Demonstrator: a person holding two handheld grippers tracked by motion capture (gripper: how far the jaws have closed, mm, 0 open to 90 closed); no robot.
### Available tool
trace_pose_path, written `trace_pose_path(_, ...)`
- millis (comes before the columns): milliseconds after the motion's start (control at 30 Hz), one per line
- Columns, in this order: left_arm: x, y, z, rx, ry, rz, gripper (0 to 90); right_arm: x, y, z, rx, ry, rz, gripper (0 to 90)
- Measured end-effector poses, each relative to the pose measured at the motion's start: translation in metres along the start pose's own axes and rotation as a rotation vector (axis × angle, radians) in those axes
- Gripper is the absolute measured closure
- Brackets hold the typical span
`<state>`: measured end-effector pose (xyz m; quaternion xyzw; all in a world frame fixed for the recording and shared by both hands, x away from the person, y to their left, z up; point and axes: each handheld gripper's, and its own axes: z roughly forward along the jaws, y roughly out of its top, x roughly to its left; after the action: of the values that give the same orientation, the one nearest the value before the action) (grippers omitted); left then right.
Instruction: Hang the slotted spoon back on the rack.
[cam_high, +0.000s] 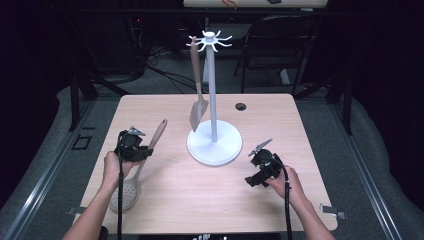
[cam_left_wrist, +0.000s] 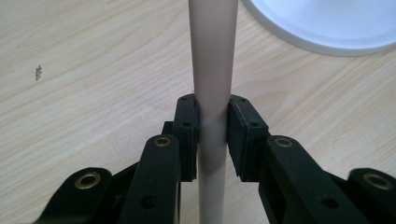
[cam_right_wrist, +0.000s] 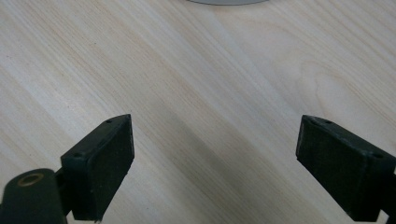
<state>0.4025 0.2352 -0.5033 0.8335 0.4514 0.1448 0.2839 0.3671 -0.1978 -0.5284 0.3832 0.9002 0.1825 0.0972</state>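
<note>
- Here, the left gripper (cam_high: 134, 146) has its jaws pinching the beige handle of a slotted spoon (cam_high: 131, 186); in the left gripper view the 2 pads (cam_left_wrist: 187, 135) press on either side of that handle (cam_left_wrist: 214, 70).
- The spoon slants over the left part of the wooden bench (cam_high: 200, 200), handle end pointing up toward the stand, round perforated head near the front left edge.
- The right gripper (cam_high: 260, 167) hovers over the right part of the bench, jaws spread wide with bare wood between them (cam_right_wrist: 215, 154).
- A white stand (cam_high: 214, 142) sits mid-bench on a round base, and a beige slotted spatula (cam_high: 198, 107) hangs from 1 of its top hooks.
</note>
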Motion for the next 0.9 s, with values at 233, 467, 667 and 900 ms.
trace_pose_path(233,-0.004,-0.002,-0.010,-0.075,0.037,-0.014,74.8,-0.001,-0.001,0.000,0.004,0.003,0.002,11.1)
trace_pose_path(467,-0.011,-0.007,-0.035,-0.210,0.073,-0.016,74.9,-0.001,0.000,0.001,-0.005,0.013,0.006,11.1)
trace_pose_path(667,-0.014,-0.014,-0.055,-0.322,0.098,-0.038,74.9,0.000,0.000,0.001,0.001,0.004,-0.001,11.1)
trace_pose_path(900,-0.024,-0.013,-0.079,-0.454,0.101,-0.043,75.0,0.000,0.000,0.002,0.006,0.003,-0.002,11.1)
